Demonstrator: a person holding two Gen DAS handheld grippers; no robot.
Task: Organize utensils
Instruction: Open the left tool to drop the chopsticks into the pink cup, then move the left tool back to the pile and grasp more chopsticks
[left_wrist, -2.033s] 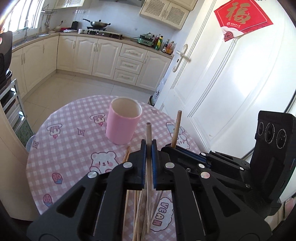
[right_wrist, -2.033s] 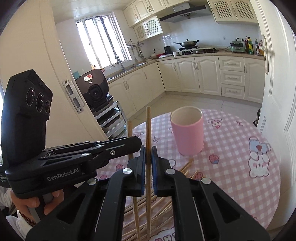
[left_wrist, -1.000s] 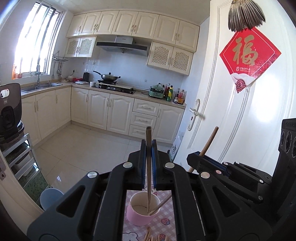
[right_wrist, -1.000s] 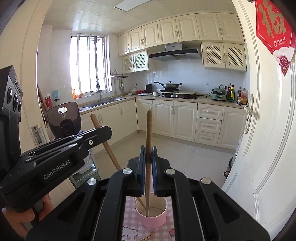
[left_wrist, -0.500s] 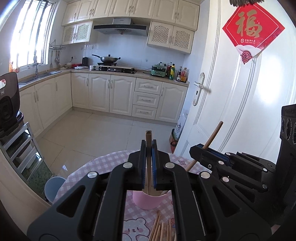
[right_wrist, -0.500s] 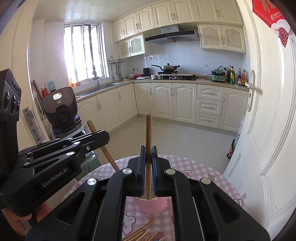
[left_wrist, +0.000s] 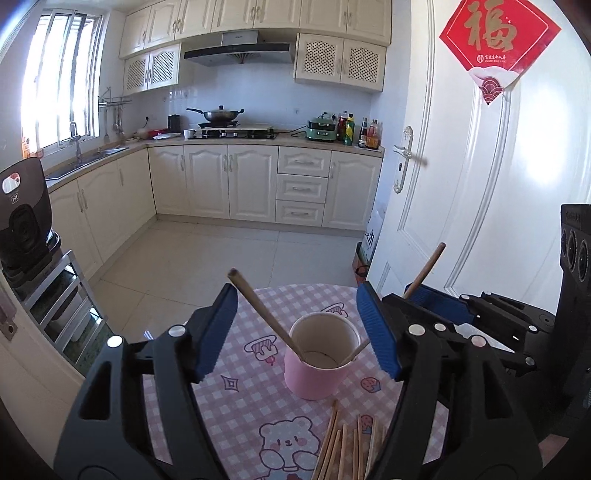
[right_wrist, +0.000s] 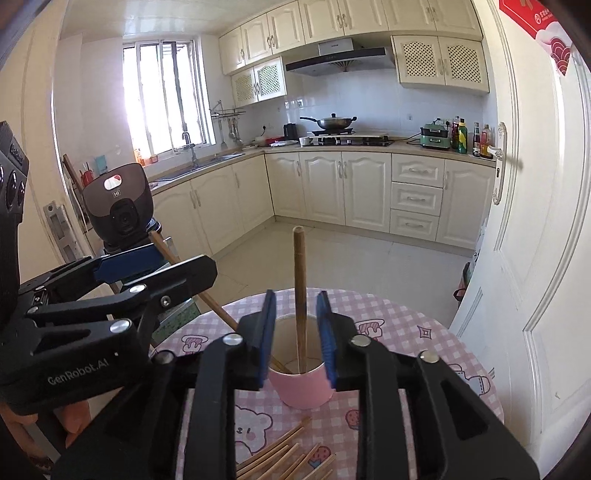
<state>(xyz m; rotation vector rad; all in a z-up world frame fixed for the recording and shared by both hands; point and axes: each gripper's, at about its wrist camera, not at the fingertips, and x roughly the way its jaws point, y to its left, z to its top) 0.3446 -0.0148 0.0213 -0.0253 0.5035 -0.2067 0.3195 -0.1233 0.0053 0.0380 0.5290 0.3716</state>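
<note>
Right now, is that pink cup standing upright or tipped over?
Upright. The pink cup stands on its base on the checked tablecloth, open mouth facing up, with two chopsticks leaning inside it.

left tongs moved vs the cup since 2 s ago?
Yes. The left tongs were low, short of the pink cup, shut on a chopstick. Now they straddle its rim, jaws just opened, the chopstick leaning inside.

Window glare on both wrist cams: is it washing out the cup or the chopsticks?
Left wrist view: the window blows out white at the left edge, yet the pink cup and leaning chopstick stay sharp. Right wrist view: same flare, cup clear; fisheye bends the door frame.
</note>
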